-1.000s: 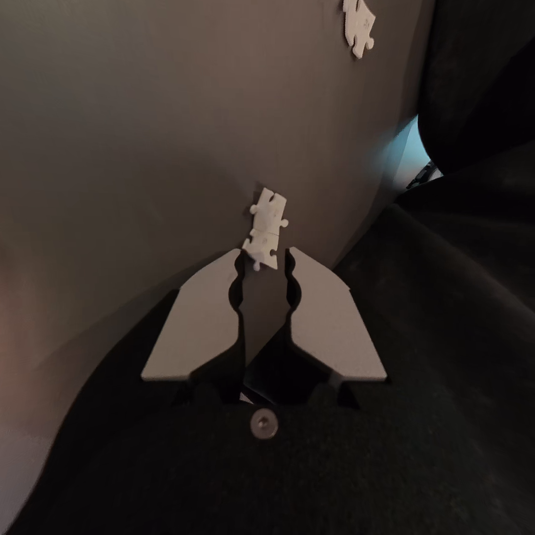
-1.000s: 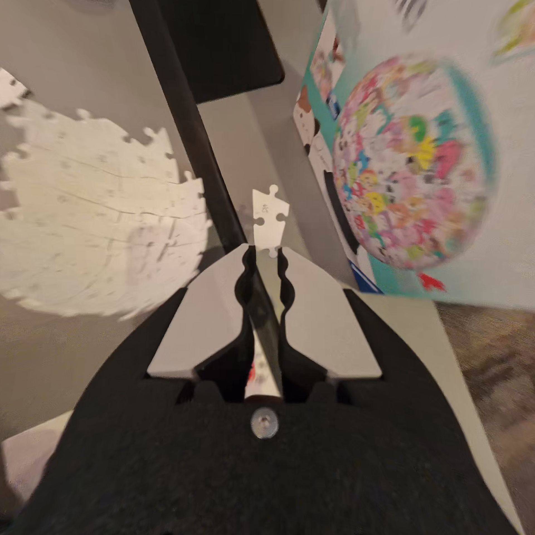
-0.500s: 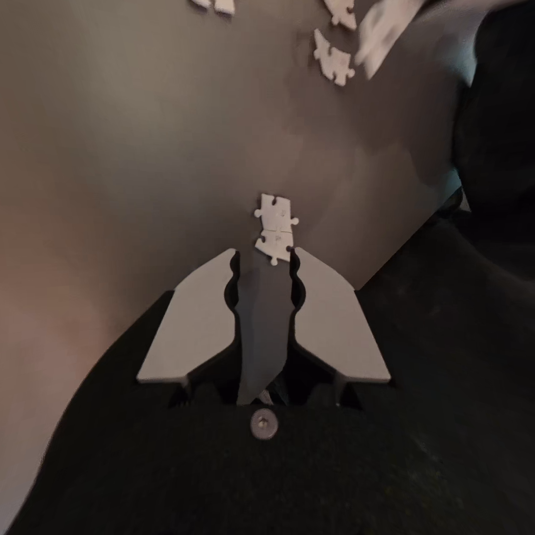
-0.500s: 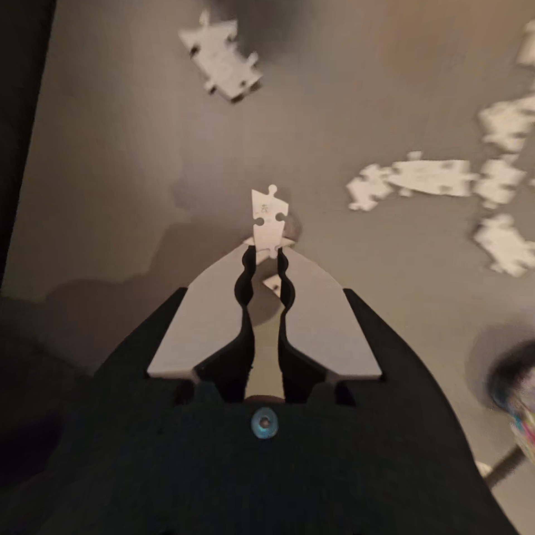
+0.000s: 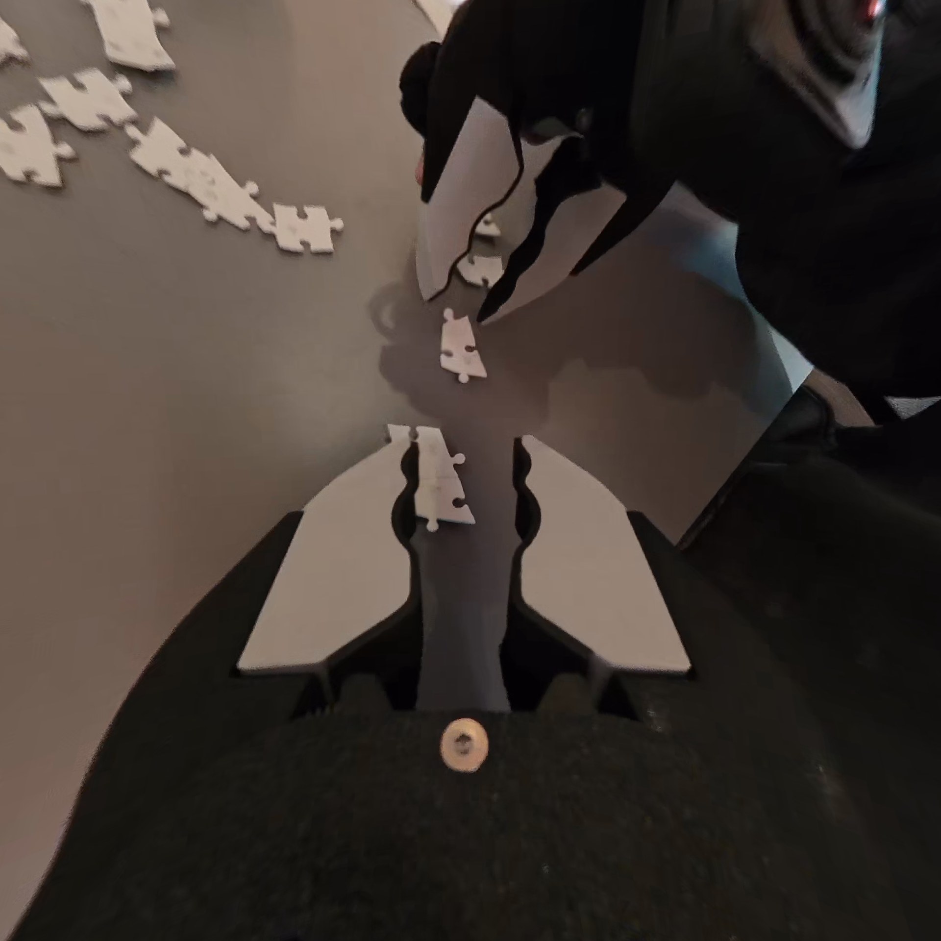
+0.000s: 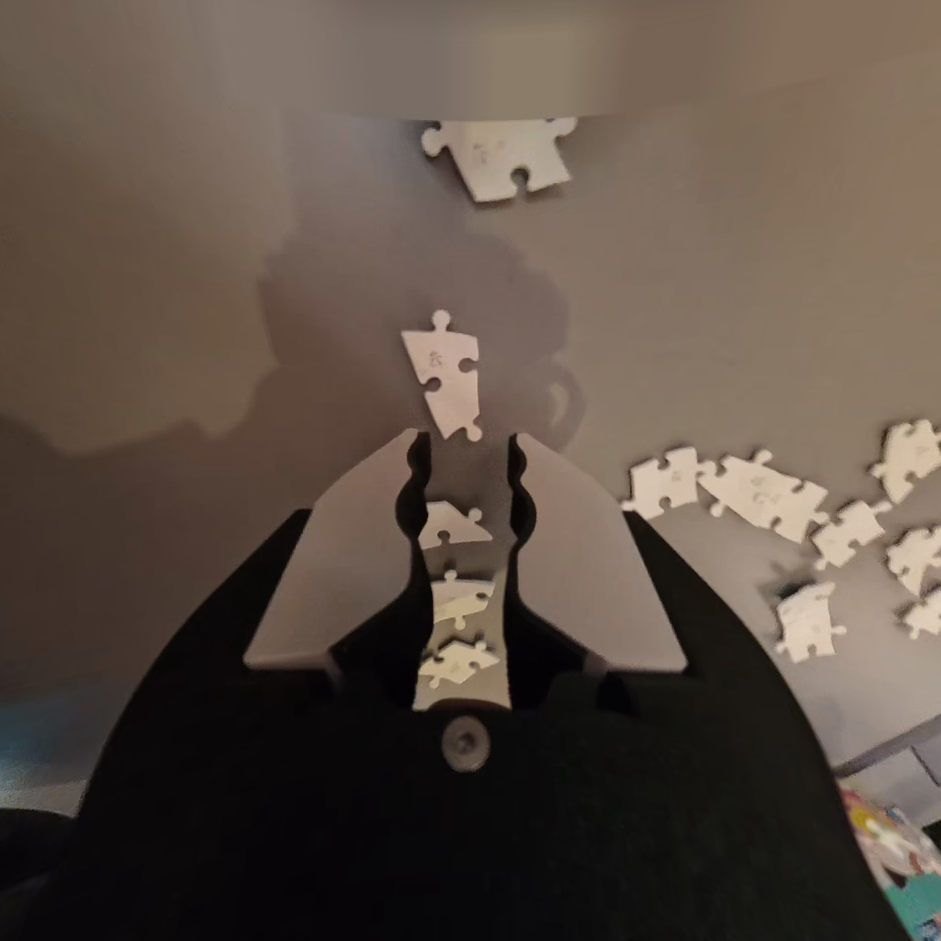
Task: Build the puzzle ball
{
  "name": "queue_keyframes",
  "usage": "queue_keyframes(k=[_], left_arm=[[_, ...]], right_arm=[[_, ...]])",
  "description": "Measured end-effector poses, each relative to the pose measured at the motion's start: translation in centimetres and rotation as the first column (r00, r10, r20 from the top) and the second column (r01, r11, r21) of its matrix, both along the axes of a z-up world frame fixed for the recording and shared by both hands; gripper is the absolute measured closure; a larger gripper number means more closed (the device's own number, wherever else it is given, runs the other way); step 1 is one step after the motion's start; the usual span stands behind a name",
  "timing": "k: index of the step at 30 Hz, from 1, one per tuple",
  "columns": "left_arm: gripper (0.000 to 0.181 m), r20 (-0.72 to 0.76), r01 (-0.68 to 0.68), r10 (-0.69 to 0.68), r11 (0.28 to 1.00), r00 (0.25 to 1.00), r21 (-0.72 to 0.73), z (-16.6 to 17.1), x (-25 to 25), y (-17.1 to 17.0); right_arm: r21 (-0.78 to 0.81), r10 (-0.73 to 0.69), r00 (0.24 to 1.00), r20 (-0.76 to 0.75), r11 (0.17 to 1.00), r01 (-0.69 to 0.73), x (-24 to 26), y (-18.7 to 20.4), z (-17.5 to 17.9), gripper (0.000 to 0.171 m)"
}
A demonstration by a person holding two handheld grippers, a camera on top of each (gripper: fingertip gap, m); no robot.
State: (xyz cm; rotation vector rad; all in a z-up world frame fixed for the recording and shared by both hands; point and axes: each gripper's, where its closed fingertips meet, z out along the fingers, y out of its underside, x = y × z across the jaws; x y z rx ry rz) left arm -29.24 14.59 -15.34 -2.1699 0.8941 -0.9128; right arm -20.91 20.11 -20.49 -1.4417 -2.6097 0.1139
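A single white puzzle piece (image 6: 448,377) lies on the grey table (image 6: 203,305) just beyond my right gripper (image 6: 466,438), which is open and empty. In the left wrist view the same piece (image 5: 461,351) lies under the right gripper's (image 5: 455,308) tips. My left gripper (image 5: 466,443) is open. A strip of two joined white pieces (image 5: 440,478) lies between its fingers, against the left finger. Three more pieces (image 6: 461,596) show on the table between the right gripper's fingers.
Several loose white pieces and joined strips lie at the left in the left wrist view (image 5: 193,173) and at the right in the right wrist view (image 6: 758,489). One larger piece (image 6: 501,158) lies farther off. A colourful box (image 6: 906,865) shows at the bottom right. Across from one pair of fingers to the other is roughly 11 cm.
The right gripper swung down over the table, opened and let go of the single piece. The left gripper moved forward, so the joined strip now sits between its fingers.
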Motion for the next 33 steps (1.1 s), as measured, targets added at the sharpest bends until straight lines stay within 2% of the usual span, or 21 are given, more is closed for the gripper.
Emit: queue_keyframes(k=[3,5,6,9,12,15,18,19,20,21,24,26,29,31,33], left_arm=[[0.141,0.026,-0.069,0.067,0.995,0.997,0.070,0.6,-0.6,0.8],[0.141,0.029,-0.117,0.115,0.988,0.993,0.099,0.7,-1.0,1.2],[0.140,0.017,-0.148,0.147,0.983,0.989,0.111,0.6,-1.4,1.5],[0.140,-0.007,-0.229,0.234,0.959,0.972,0.169,0.9,-2.7,2.3],[0.138,0.013,-0.349,0.354,0.913,0.935,0.213,1.6,-4.8,3.3],[0.144,0.022,-0.452,0.465,0.849,0.885,0.274,2.4,-7.5,3.5],[0.143,0.035,-0.484,0.508,0.794,0.861,0.368,3.6,-9.3,2.7],[0.140,0.028,-0.482,0.511,0.790,0.859,0.379,3.7,-9.6,2.1],[0.140,0.023,-0.472,0.504,0.791,0.864,0.388,3.7,-9.6,1.3],[0.140,0.023,-0.460,0.492,0.796,0.870,0.393,3.7,-9.5,0.4],[0.138,0.034,-0.439,0.467,0.801,0.884,0.407,3.9,-9.2,-2.6],[0.132,0.033,-0.428,0.460,0.794,0.887,0.431,4.1,-9.4,-4.5],[0.133,0.021,-0.409,0.444,0.807,0.896,0.426,4.1,-9.9,-7.5],[0.126,0.032,-0.416,0.444,0.808,0.895,0.416,4.3,-10.4,-9.0],[0.116,0.057,-0.420,0.437,0.811,0.898,0.406,4.5,-10.7,-10.1]], right_arm=[[0.014,-0.127,0.982,-0.143,0.991,0.130,-0.2,0.0,3.0,0.142],[0.009,-0.296,0.914,-0.277,0.950,0.311,0.3,0.2,5.3,0.138],[-0.016,-0.389,0.851,-0.353,0.912,0.410,0.6,0.1,6.4,0.134],[-0.171,-0.617,0.543,-0.570,0.735,0.656,1.9,-1.5,8.1,0.131],[-0.350,-0.699,0.140,-0.701,0.508,0.787,5.0,-3.9,8.3,0.134],[-0.554,-0.680,-0.238,-0.693,0.293,0.779,9.7,-7.2,7.9,0.135],[-0.696,-0.594,-0.493,-0.636,0.167,0.698,14.1,-10.2,8.8,0.136],[-0.734,-0.604,-0.526,-0.599,0.152,0.662,14.7,-11.1,9.7,0.132],[-0.741,-0.602,-0.526,-0.601,0.174,0.648,15.2,-12.0,10.8,0.132],[-0.714,-0.577,-0.523,-0.628,0.158,0.682,16.4,-12.9,11.1,0.132],[-0.557,-0.469,-0.485,-0.738,0.017,0.830,21.5,-15.9,9.9,0.132],[-0.575,-0.492,-0.518,-0.700,-0.042,0.817,22.8,-18.1,9.1,0.131],[-0.665,-0.493,-0.593,-0.637,-0.038,0.746,22.3,-20.8,9.2,0.132],[-0.645,-0.498,-0.573,-0.651,-0.035,0.764,21.4,-22.1,9.3,0.133],[-0.579,-0.492,-0.515,-0.702,-0.025,0.815,20.7,-22.8,9.6,0.133]])
